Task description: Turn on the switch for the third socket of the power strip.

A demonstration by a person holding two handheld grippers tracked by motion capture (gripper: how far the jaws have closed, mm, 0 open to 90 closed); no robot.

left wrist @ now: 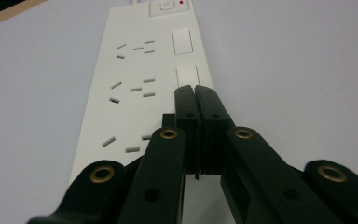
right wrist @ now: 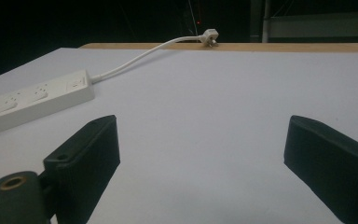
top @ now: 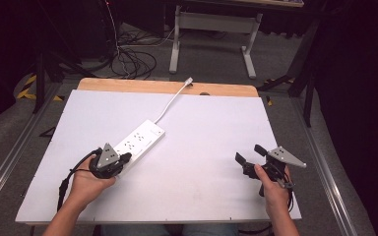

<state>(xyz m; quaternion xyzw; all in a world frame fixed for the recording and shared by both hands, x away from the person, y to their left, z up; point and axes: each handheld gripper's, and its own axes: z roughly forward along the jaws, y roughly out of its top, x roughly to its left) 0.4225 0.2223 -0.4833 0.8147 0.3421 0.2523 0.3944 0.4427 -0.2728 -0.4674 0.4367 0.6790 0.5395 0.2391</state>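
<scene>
Left gripper (left wrist: pixel 195 100) closed on power strip (left wrist: pixel 135 88) | markings perhaps unreadable

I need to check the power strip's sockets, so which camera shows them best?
The left gripper view: the power strip runs right under the shut left gripper, with socket slots sharp. The high view shows the whole strip, small. The right gripper view catches it edge-on.

The left gripper (top: pixel 123 160), held in the left hand (top: pixel 86 183) at near left, has its jaws pressed together. The right gripper (top: pixel 248 155), near right, stands with jaws wide apart.
</scene>
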